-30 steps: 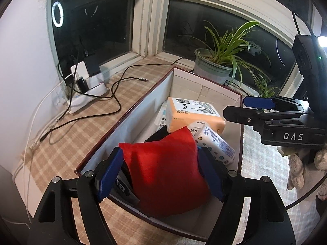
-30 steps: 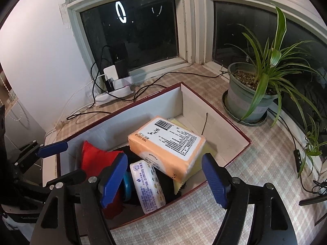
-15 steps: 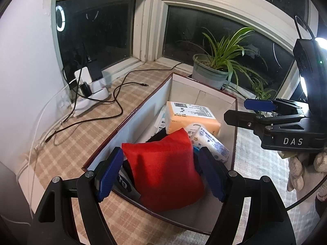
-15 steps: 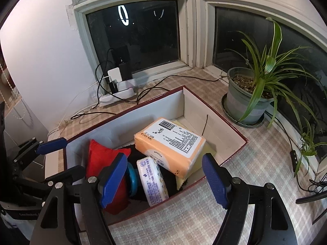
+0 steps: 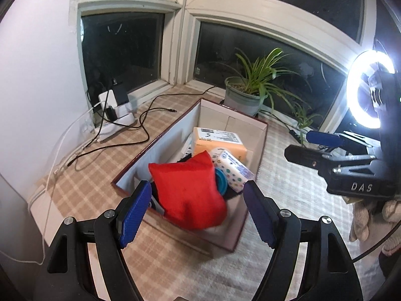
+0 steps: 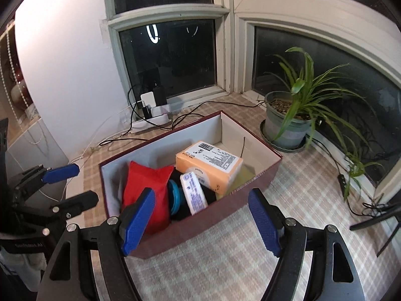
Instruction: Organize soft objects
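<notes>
A dark red cardboard box (image 5: 262, 138) (image 6: 265, 175) stands on the checked cloth. In it lie a red cushion (image 5: 190, 190) (image 6: 145, 183), an orange tissue pack (image 5: 220, 143) (image 6: 208, 163), a white wipes pack (image 5: 233, 168) (image 6: 194, 193), a blue round object (image 6: 175, 195) and something black. My left gripper (image 5: 198, 213) is open and empty, above the box's near end. My right gripper (image 6: 203, 220) is open and empty, above the box's near wall. Each gripper shows at the edge of the other's view.
A potted spider plant (image 5: 246, 95) (image 6: 288, 123) stands beyond the box by the window. A power strip with chargers and cables (image 5: 112, 118) (image 6: 153, 115) lies at the back left. A ring light (image 5: 366, 90) shines at the right.
Both grippers have pulled back and up from the box, still open. The cushion stays in the box.
</notes>
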A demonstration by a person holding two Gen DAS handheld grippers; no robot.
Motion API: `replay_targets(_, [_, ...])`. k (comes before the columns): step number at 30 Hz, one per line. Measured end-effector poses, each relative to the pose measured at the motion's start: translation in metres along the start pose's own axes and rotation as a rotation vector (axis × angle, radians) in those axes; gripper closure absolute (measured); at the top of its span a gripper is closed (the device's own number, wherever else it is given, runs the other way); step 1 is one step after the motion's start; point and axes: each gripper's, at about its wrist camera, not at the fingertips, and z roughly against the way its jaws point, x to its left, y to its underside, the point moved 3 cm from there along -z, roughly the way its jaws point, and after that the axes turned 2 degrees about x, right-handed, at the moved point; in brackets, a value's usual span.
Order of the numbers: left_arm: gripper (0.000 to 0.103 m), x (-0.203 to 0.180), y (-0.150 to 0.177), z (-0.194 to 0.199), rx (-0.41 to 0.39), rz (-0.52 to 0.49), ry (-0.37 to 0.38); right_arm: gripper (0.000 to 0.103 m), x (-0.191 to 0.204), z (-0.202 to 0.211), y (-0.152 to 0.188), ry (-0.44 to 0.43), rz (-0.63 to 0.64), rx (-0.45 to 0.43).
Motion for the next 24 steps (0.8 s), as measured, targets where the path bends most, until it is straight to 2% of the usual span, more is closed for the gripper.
replay_targets(6, [0.027,-0.012,0.011,0.035,-0.031,-0.004,0.005,0.023,0.011,0.038,0.028,0.047,0.015,-0.052])
replay_targets(15, [0.027,-0.025,0.032,0.081,-0.058,-0.024,-0.011,0.021,0.022,0.086,0.073,0.077,-0.001,-0.074])
replay_targets(24, [0.027,-0.029,0.051,0.113,-0.083,-0.018,-0.012,0.017,0.028,0.117,0.099,0.092,-0.031,-0.097])
